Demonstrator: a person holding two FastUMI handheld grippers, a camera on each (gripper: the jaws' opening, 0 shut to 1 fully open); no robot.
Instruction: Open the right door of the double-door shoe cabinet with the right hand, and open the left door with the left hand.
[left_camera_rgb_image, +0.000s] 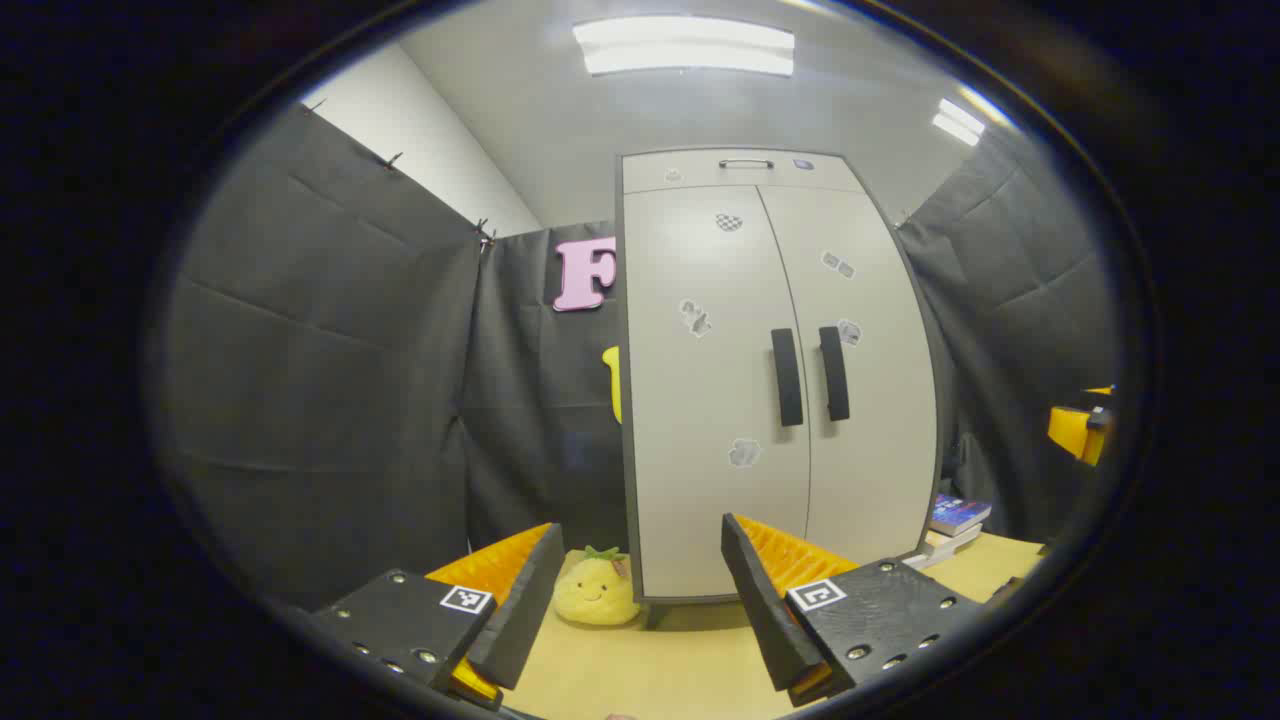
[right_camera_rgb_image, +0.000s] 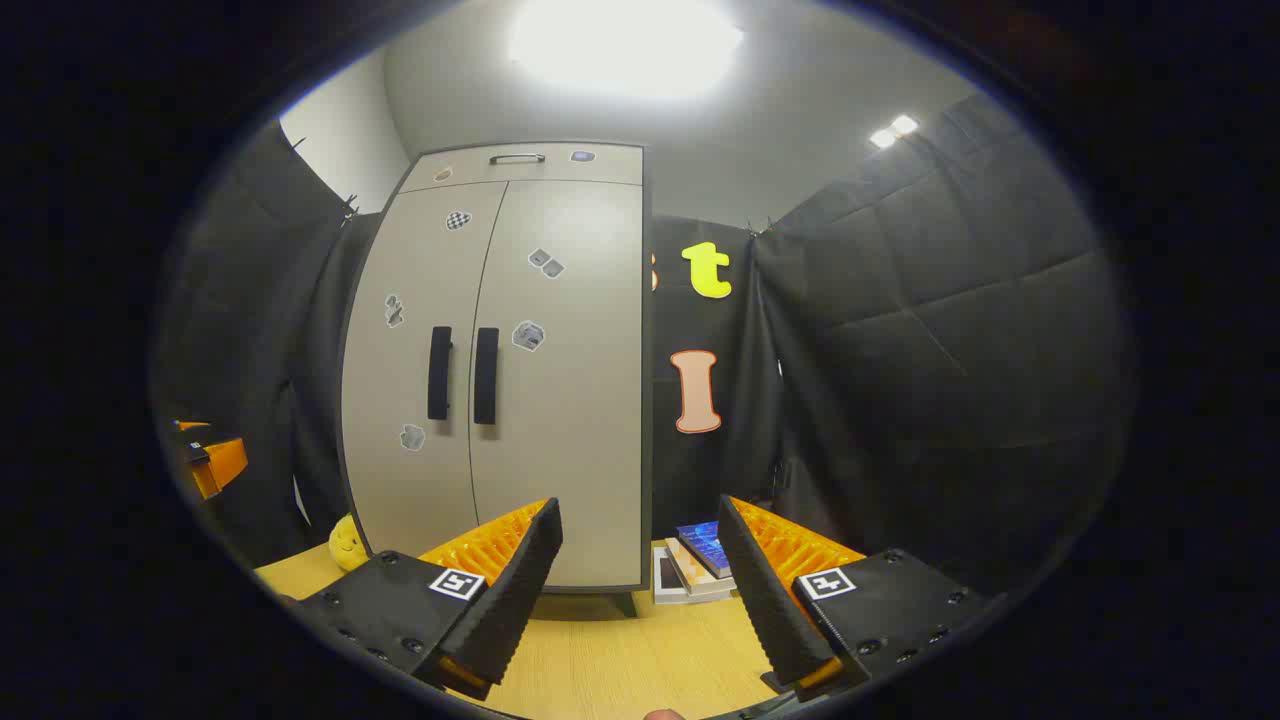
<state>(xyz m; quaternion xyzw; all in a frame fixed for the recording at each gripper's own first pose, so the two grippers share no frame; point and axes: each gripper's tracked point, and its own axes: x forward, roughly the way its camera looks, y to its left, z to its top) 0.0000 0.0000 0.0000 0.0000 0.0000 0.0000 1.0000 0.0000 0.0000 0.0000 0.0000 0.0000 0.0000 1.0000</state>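
A pale grey double-door shoe cabinet (left_camera_rgb_image: 770, 380) stands on the wooden table, both doors closed. Its left door handle (left_camera_rgb_image: 787, 377) and right door handle (left_camera_rgb_image: 834, 373) are dark vertical bars side by side at mid height. In the right gripper view the same cabinet (right_camera_rgb_image: 500, 370) shows its left handle (right_camera_rgb_image: 439, 372) and right handle (right_camera_rgb_image: 486, 375). My left gripper (left_camera_rgb_image: 640, 585) is open, well short of the cabinet and low in front of its left door. My right gripper (right_camera_rgb_image: 640, 575) is open too, off the cabinet's right edge, holding nothing.
A yellow plush toy (left_camera_rgb_image: 596, 590) sits at the cabinet's left foot. A stack of books (right_camera_rgb_image: 695, 565) lies at its right foot. The other gripper shows far off at the edge (left_camera_rgb_image: 1078, 430) (right_camera_rgb_image: 215, 455). Black cloth walls close in on both sides.
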